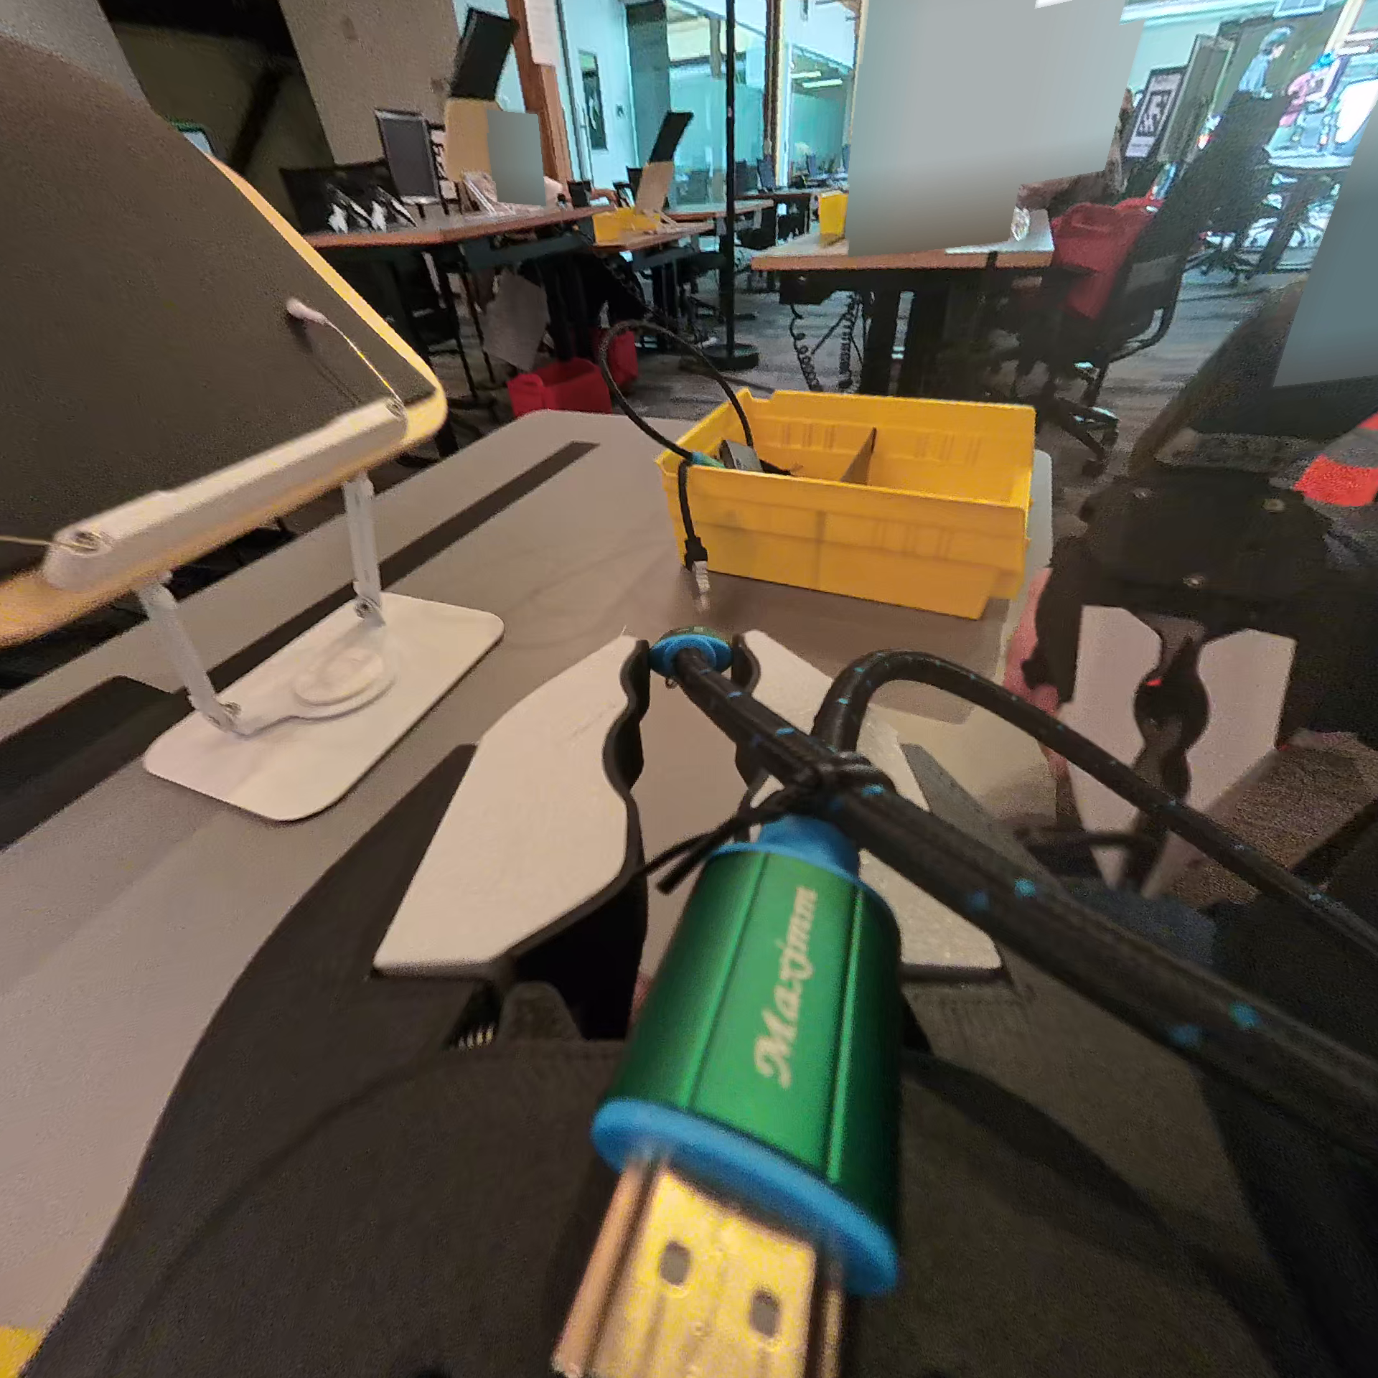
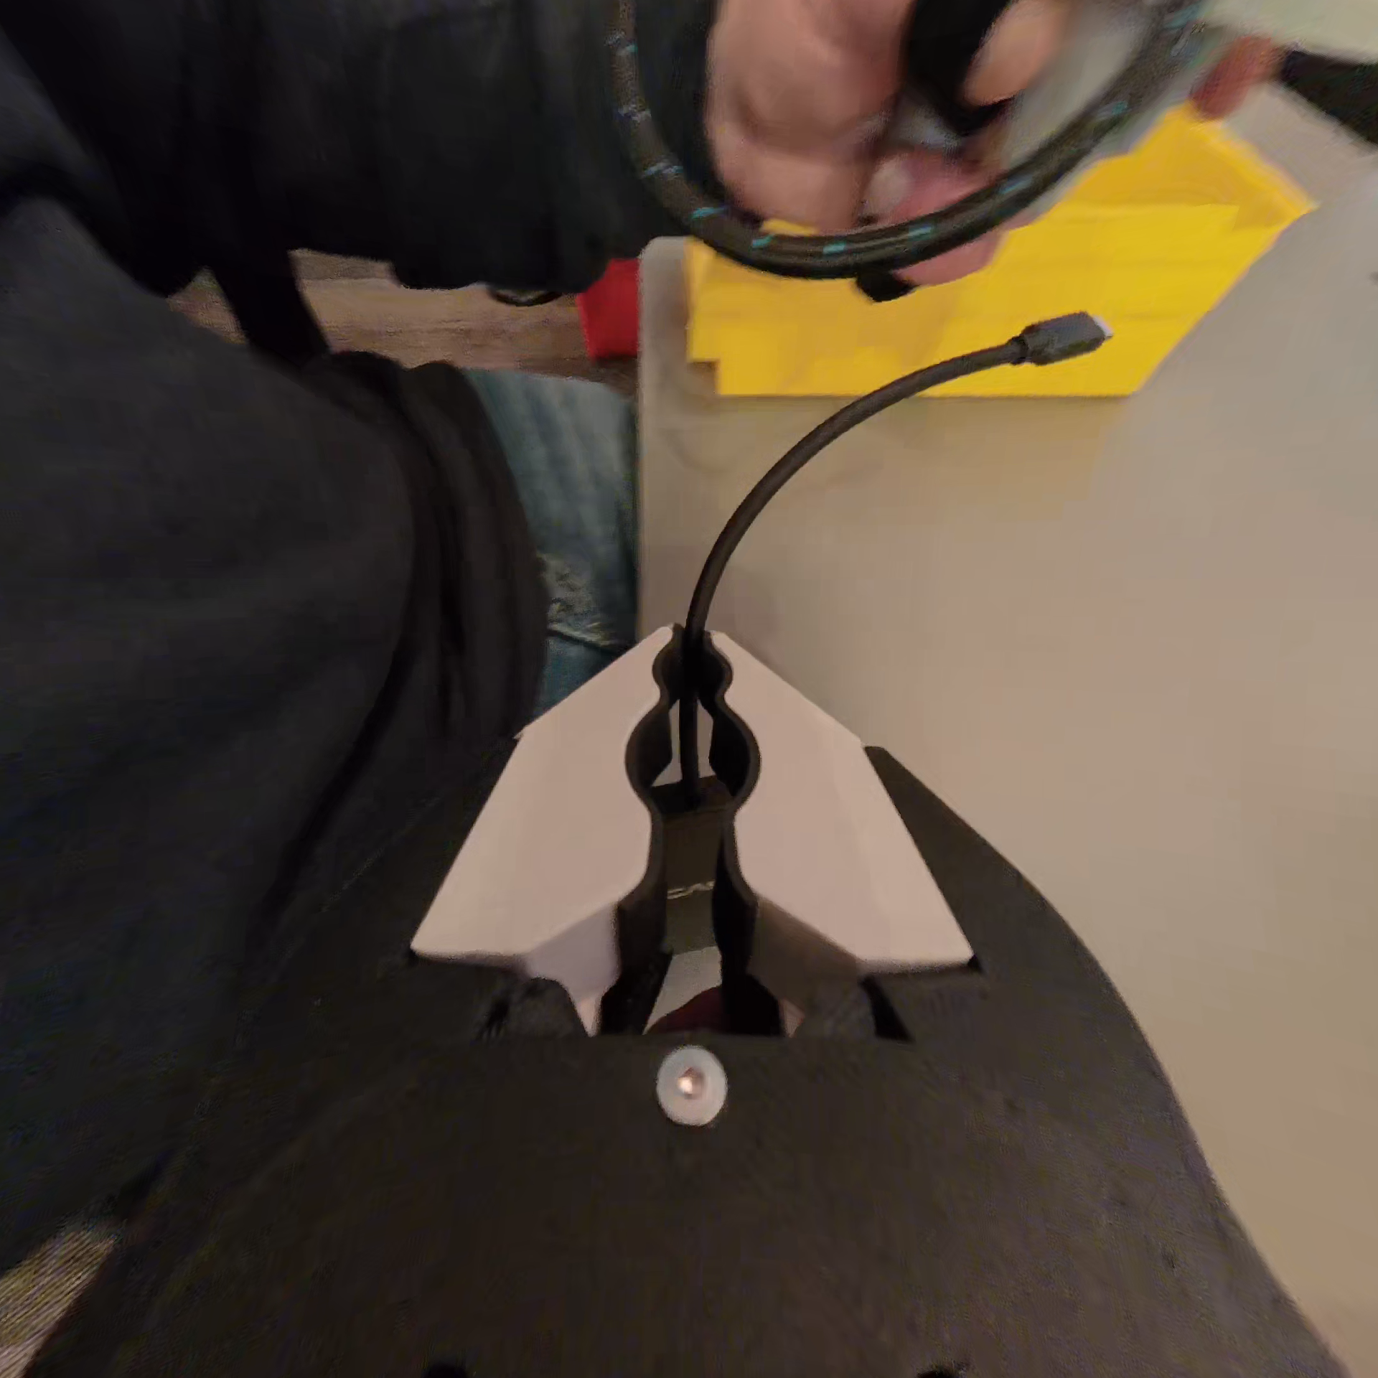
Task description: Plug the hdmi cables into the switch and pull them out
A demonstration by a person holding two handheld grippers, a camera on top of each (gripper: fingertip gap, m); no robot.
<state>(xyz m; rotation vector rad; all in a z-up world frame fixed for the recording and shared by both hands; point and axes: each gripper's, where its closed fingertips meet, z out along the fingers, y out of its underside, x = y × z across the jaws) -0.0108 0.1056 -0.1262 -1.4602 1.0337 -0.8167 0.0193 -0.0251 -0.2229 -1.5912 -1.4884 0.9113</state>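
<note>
In the left wrist view my left gripper (image 1: 690, 658) is shut on a green HDMI plug with a blue collar (image 1: 690, 646), and both pads press its sides. Its black braided cable (image 1: 969, 857) runs back toward the camera, looped and tied. The cable's other green plug (image 1: 760, 1044) hangs close to the lens. In the right wrist view my right gripper (image 2: 690, 656) is shut on a thin black cable (image 2: 753, 507) that ends in a small dark plug (image 2: 1062, 337). The cable comes out of a black box-like body (image 2: 690, 850) wedged farther back between the fingers.
A yellow bin (image 1: 857, 507) with a cable hanging over its rim stands on the grey table (image 1: 522, 537); it also shows in the right wrist view (image 2: 969, 313). A white tablet stand (image 1: 328, 693) is at the left. A hand (image 2: 805, 112) and the braided loop (image 2: 820, 250) are overhead. The grippers' ends are close to 15 cm from one another.
</note>
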